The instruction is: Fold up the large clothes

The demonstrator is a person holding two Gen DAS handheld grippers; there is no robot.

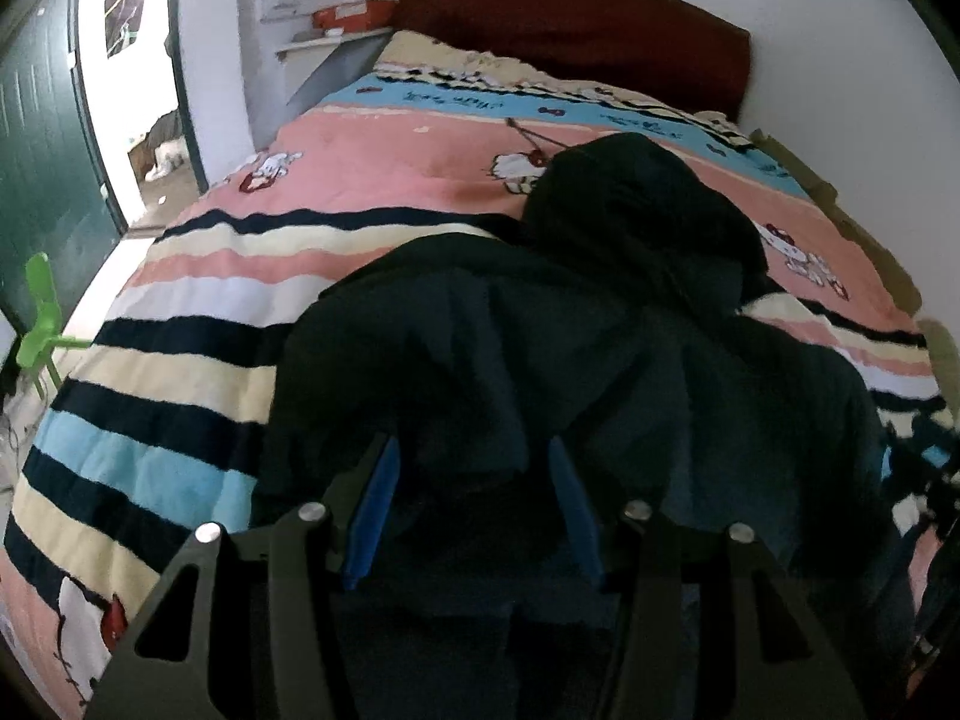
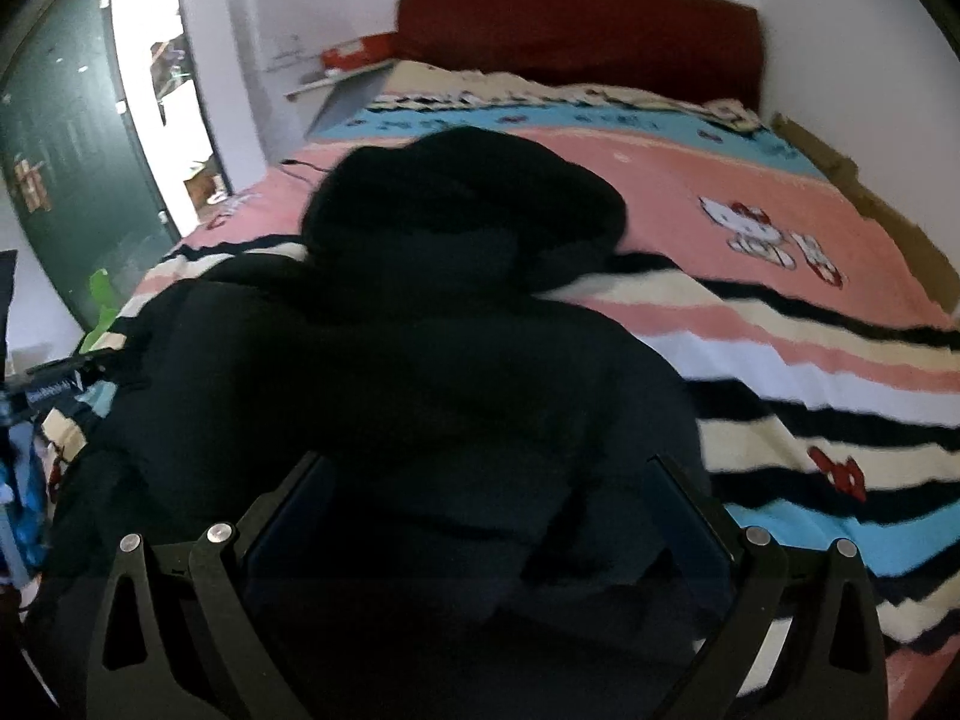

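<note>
A large black hooded jacket [image 1: 570, 330] lies spread on the striped bed cover [image 1: 180, 312], hood toward the headboard. It also shows in the right wrist view [image 2: 420, 330]. My left gripper [image 1: 474, 450] is open with its blue pads just above the jacket's near left part, nothing held. My right gripper [image 2: 486, 468] is open wide over the jacket's near right part, nothing held. The left gripper's side shows at the left edge of the right wrist view [image 2: 54, 387].
The bed has a dark red headboard [image 1: 570, 24] against a white wall. A green door [image 1: 42, 168] and an open doorway are at the left. A green plastic stool [image 1: 42, 330] stands by the bed's left side. A shelf with a red box [image 1: 354, 15] is beside the headboard.
</note>
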